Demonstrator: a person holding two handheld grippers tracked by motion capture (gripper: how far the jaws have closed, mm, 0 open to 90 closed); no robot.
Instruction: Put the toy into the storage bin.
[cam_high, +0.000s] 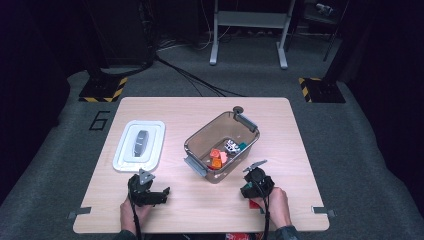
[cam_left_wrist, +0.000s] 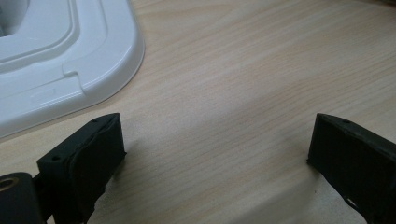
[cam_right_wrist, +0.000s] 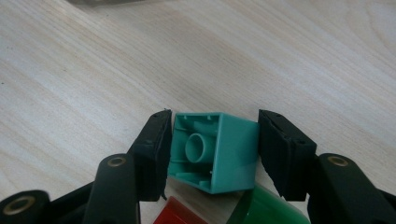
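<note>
Right gripper view: gripper (cam_right_wrist: 212, 149) pinching teal brick (cam_right_wrist: 215, 151), tilted; red and green pieces at 6 o'clock. Risk: brick twists free. Left gripper (cam_left_wrist: 215, 154) wide, empty.

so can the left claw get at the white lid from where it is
Probably yes. The left claw stands open over bare table, and the white lid lies just ahead of one finger with nothing between them. The clear bin sits off to the other side.

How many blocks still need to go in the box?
Several toys already lie in the brown bin. The right gripper is closed around a teal block. A red piece and a green piece wait beside it; the white lid is off.
</note>
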